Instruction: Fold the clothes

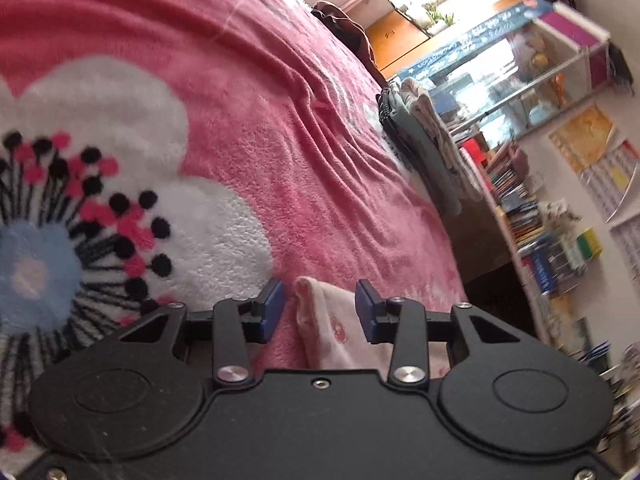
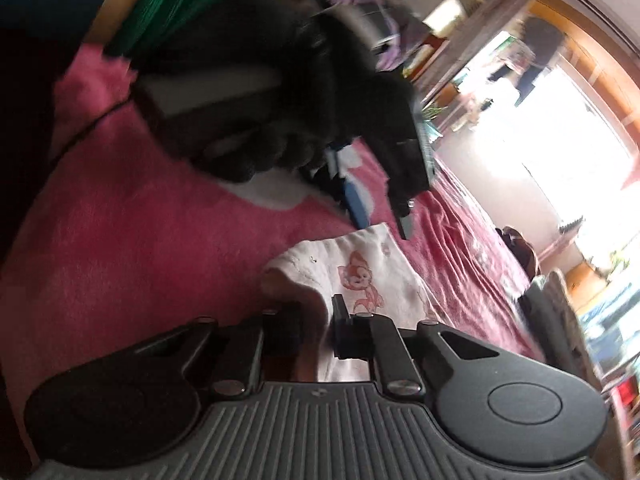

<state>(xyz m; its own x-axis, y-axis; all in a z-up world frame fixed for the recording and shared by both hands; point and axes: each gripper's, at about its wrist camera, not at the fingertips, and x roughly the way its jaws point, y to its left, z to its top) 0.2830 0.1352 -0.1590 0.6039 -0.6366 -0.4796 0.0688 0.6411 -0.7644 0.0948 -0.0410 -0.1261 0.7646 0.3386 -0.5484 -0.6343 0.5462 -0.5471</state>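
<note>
A small white garment (image 1: pixel 334 322) printed with pink cartoon figures lies on the pink flowered blanket (image 1: pixel 248 120). My left gripper (image 1: pixel 320 308) is open, its blue pads (image 1: pixel 274 308) on either side of the garment's edge without pinching it. In the right wrist view a black-gloved hand (image 2: pixel 280 92) holds that left gripper (image 2: pixel 382 222) over the far edge of the garment (image 2: pixel 360 272). My right gripper (image 2: pixel 316 328) sits at the near edge, its fingers (image 2: pixel 342 328) drawn close on a raised fold of the cloth.
A stack of folded clothes (image 1: pixel 420 136) sits at the bed's far edge, also seen in the right wrist view as the stack (image 2: pixel 552 304). Beyond it stand a bookshelf (image 1: pixel 520 208) and a glass cabinet (image 1: pixel 532 76). A brown item (image 1: pixel 344 24) lies farther up the bed.
</note>
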